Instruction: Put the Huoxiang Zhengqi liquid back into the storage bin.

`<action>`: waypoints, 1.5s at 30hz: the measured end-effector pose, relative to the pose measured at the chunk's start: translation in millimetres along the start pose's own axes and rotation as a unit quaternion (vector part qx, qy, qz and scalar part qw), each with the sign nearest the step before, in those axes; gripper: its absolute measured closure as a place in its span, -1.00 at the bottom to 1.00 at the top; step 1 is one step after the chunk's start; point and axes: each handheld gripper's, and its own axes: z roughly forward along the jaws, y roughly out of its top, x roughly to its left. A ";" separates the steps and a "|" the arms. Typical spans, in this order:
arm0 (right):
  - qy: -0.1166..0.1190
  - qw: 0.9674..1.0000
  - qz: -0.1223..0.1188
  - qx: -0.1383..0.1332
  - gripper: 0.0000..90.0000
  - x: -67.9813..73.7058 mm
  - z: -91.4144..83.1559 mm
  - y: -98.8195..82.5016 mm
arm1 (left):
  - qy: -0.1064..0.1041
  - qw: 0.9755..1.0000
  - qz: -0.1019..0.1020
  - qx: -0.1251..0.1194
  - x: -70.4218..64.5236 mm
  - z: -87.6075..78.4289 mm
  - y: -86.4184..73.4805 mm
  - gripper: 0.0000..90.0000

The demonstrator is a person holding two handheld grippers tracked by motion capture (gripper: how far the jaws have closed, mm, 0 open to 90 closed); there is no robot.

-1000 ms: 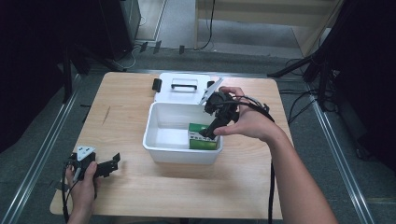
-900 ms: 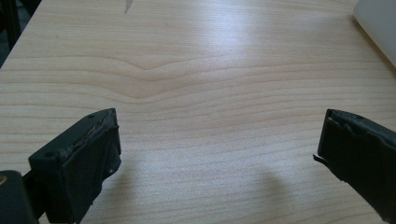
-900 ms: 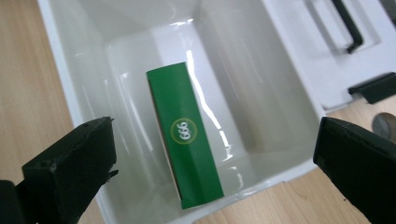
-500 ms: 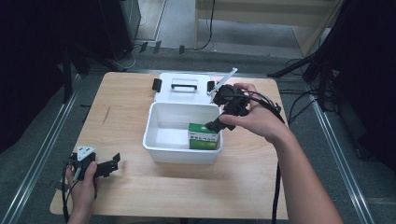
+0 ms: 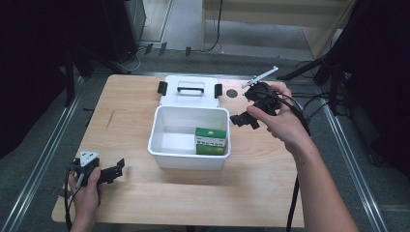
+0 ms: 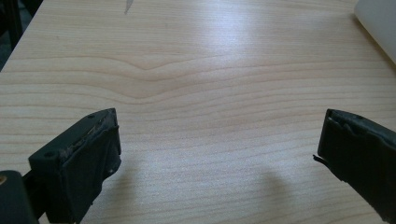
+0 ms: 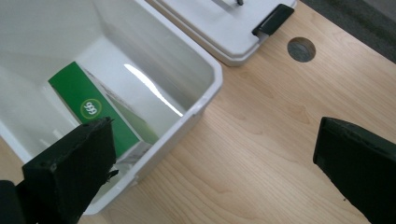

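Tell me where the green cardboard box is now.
The green cardboard box lies inside the white plastic bin, in its front right corner in the high view.

My two black plastic grippers, left (image 5: pixel 117 169) and right (image 5: pixel 241 120), carry thick rubbery pads (image 6: pixel 91 163), a grey three-cornered plate (image 5: pixel 88 157) and black trailing cables (image 5: pixel 293 200).

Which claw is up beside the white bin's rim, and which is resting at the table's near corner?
The right claw is beside the white bin; the left claw sits low at the near left corner.
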 end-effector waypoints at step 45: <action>-0.109 0.977 0.161 -0.089 -1.00 -60.2 14.4 -158.3 | 0.003 1.000 0.003 0.002 -0.6 -0.4 -0.1 -1.00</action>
